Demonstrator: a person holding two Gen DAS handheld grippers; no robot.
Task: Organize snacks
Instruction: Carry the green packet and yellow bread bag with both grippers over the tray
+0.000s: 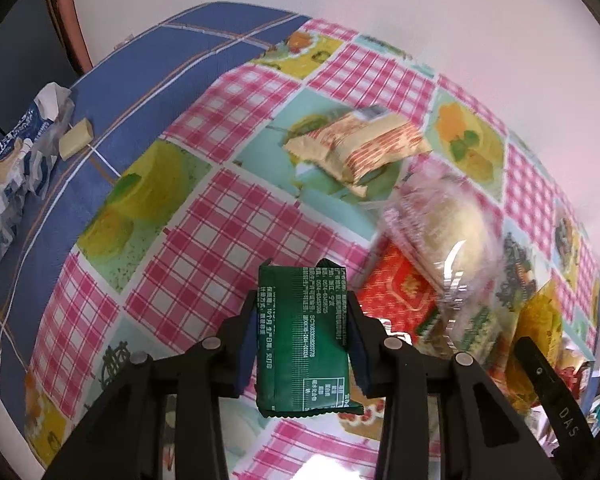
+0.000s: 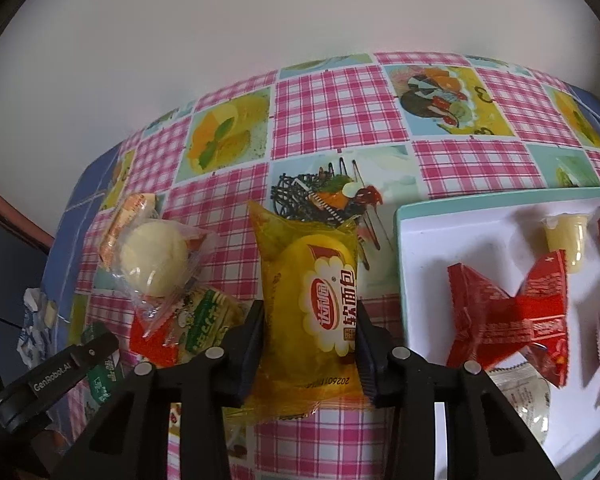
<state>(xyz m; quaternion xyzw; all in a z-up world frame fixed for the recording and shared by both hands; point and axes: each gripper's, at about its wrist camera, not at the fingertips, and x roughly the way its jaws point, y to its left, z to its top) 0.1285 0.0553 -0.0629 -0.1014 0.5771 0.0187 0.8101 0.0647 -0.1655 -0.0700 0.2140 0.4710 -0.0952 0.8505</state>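
The white tray [image 2: 412, 240] is running off the frame's right edge, cutting off its snacks. Left of it, the right hand-held gripper [image 2: 310, 332] is clamping a yellow bread packet [image 2: 312, 280]; the left hand-held gripper [image 1: 302, 320] is clamping a green packet [image 1: 300, 320], hiding the worktop [image 1: 204, 220] beneath.

From my left camera, the tablecloth [image 1: 204, 220] lies bare ahead and to the left, so I have open room there up to the striped wrapper [image 1: 360, 146] farther on. To the right my way is blocked: a clear-wrapped bun [image 1: 440, 232] sits over a red packet [image 1: 396, 296], crowded just beside my left gripper [image 1: 303, 330]. On the blue cloth far left, a crumpled wrapper [image 1: 16, 160] sits well apart. From my right camera, that snack pile [image 2: 168, 280] closes the left side, and the white tray [image 2: 420, 232] walls the right, with red packets [image 2: 508, 312] filling its near part. Straight ahead the checked cloth is free.
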